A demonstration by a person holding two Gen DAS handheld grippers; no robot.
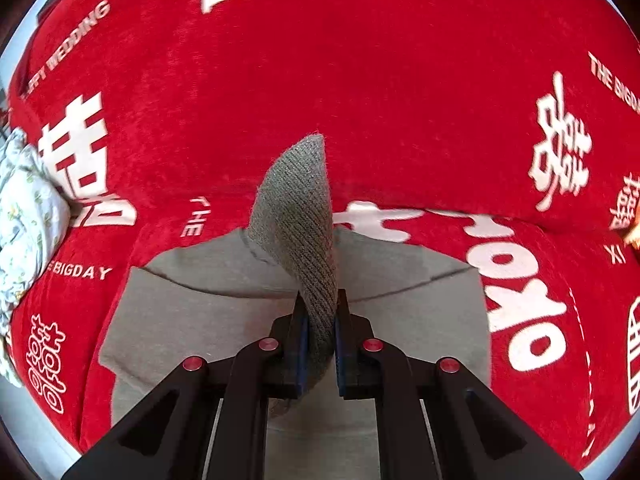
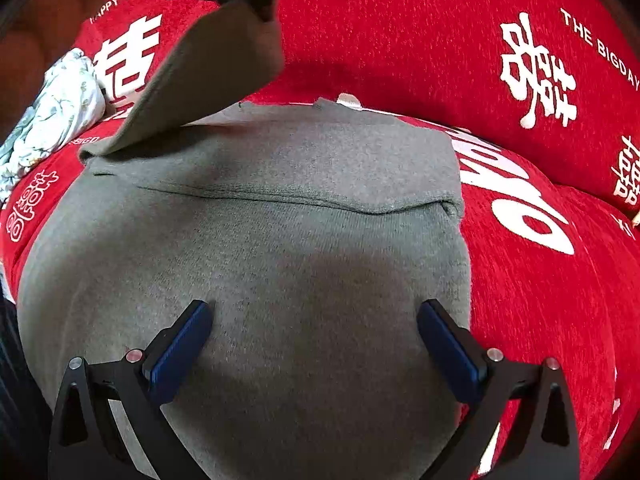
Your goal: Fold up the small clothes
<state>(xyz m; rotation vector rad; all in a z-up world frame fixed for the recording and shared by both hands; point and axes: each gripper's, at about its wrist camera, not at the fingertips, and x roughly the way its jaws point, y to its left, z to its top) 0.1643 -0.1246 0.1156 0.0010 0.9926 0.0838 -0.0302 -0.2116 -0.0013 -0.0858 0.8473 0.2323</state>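
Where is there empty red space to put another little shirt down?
Bare red cover lies right of the grey sweater, and more behind it. The left is crowded: the floral cloth and the left gripper lifting a sleeve.

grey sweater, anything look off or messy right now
Nothing looks damaged. The grey sweater lies fairly flat on the red cover, with one sleeve lifted, pinched in the left tongs. The right tongs are open above the body. A floral cloth sits bunched at the left edge.
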